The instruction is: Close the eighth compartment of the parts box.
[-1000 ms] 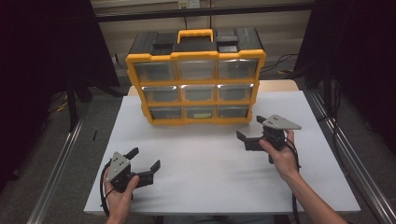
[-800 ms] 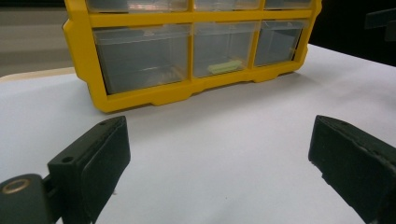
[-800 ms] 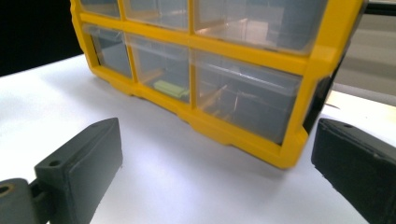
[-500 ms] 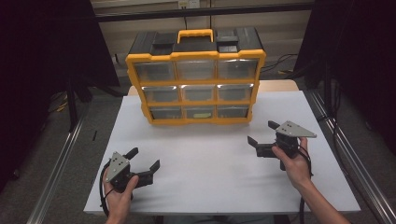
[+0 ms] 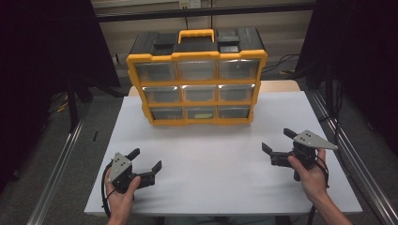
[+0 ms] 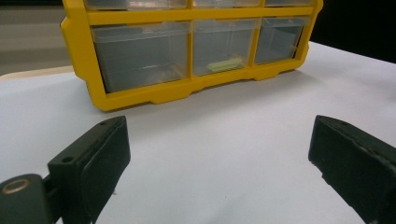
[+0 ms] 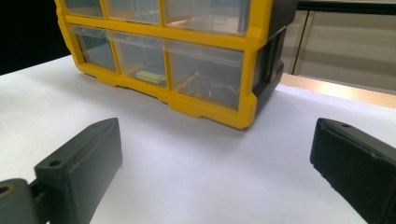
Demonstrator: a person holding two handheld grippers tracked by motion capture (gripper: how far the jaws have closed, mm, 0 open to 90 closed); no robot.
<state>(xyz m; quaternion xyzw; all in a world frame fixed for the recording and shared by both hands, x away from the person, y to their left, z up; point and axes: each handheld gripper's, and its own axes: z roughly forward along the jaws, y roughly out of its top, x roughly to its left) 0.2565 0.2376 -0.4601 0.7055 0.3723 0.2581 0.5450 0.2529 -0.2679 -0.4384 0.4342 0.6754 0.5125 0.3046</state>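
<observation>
A white table [image 5: 220, 164] carries a yellow drawer cabinet [image 5: 197, 79] at 12 o'clock, its nine clear drawers facing the person and a yellow handle [image 5: 195, 34] on its black top. The middle bottom drawer [image 5: 199, 113] holds something pale green. At 7 o'clock the left gripper [image 5: 146, 161] rests on the table in a hand, jaws spread and empty. At 4 o'clock the right gripper [image 5: 278, 141] is held in a hand, jaws apart, pointing left, well apart from the cabinet.
</observation>
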